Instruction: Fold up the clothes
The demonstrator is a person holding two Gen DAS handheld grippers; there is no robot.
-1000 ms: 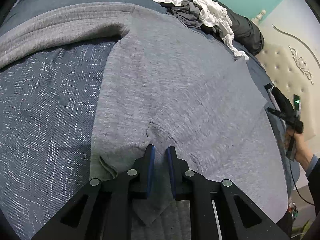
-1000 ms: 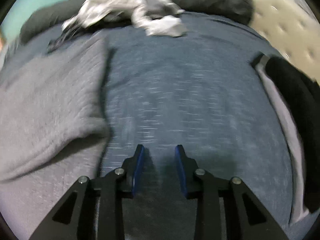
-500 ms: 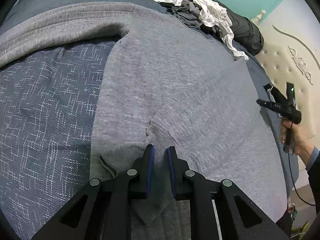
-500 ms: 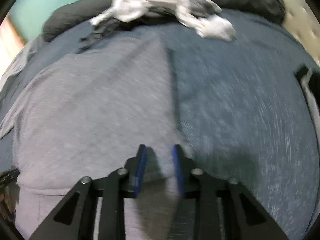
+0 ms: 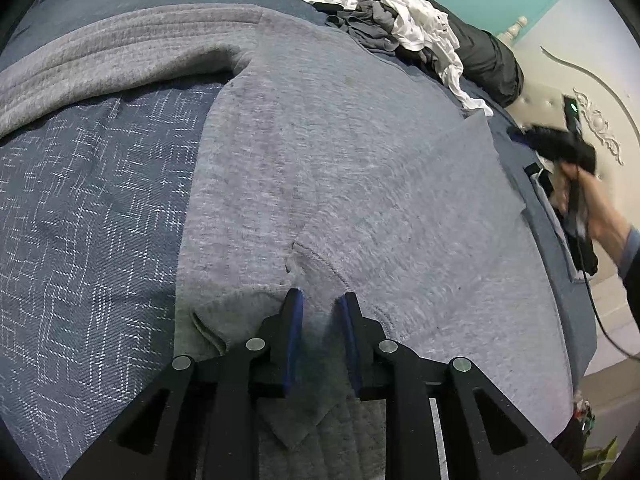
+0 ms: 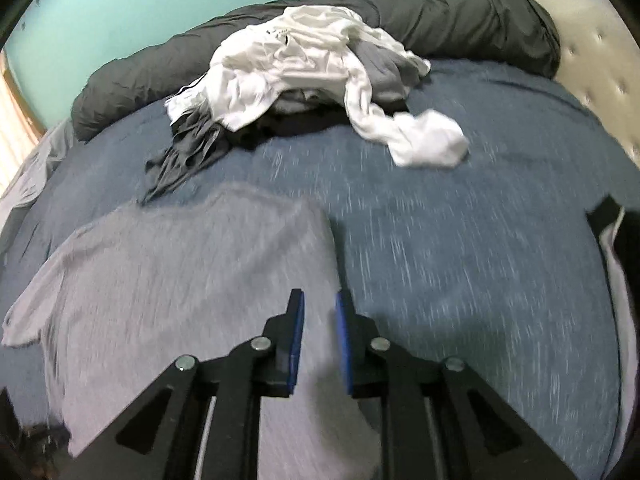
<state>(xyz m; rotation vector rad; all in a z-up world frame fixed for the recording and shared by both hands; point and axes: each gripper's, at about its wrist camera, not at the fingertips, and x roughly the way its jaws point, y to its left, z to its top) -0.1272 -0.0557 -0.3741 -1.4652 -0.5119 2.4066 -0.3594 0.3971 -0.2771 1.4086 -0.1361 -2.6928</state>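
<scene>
A grey garment (image 5: 340,160) lies spread flat on the blue patterned bed cover (image 5: 80,220). My left gripper (image 5: 320,304) sits over the garment's near hem. Its blue pads are slightly apart, with grey fabric lying between and under them. In the right wrist view, my right gripper (image 6: 319,300) is at the right edge of the same grey garment (image 6: 180,280). Its pads are drawn close together over that edge, and the picture is blurred. The left wrist view also shows the right gripper (image 5: 524,136), held by a hand (image 5: 600,220) beside the garment's far right corner.
A heap of white and dark clothes (image 6: 304,52) lies at the far side of the bed against a dark rolled duvet (image 6: 460,12). A grey ribbed blanket (image 5: 120,52) runs along the far left. A cream tufted headboard (image 5: 532,100) and a black item (image 6: 628,248) border the right.
The right gripper swung left from bare bed cover onto the garment's edge, and its jaws narrowed. The left gripper stayed in place, and its pads parted a little.
</scene>
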